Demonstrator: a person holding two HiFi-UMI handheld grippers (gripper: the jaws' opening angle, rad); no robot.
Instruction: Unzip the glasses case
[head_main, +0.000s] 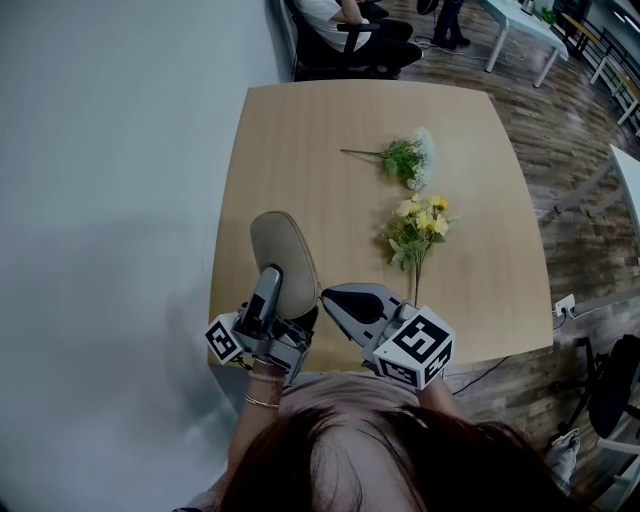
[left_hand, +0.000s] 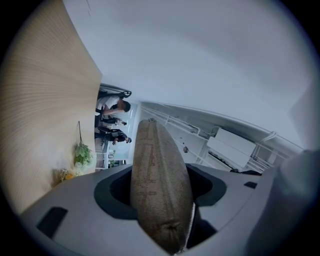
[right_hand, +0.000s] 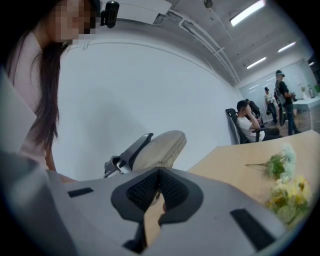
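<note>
The beige fabric glasses case (head_main: 283, 250) is lifted off the wooden table (head_main: 330, 120) near its front left corner, its far end tilted upward. My left gripper (head_main: 272, 292) is shut across the case's near half. In the left gripper view the case (left_hand: 160, 185) fills the gap between both jaws. My right gripper (head_main: 328, 297) points left at the case's near edge, beside the left gripper. In the right gripper view its pads meet at the tip (right_hand: 159, 175) on a small tab, the zipper pull, right against the case (right_hand: 161, 145).
A sprig of white and green flowers (head_main: 410, 158) and a yellow bunch (head_main: 420, 228) lie on the table's right half. Beyond the far edge a seated person (head_main: 350, 30) is in a chair. A white wall runs along the left.
</note>
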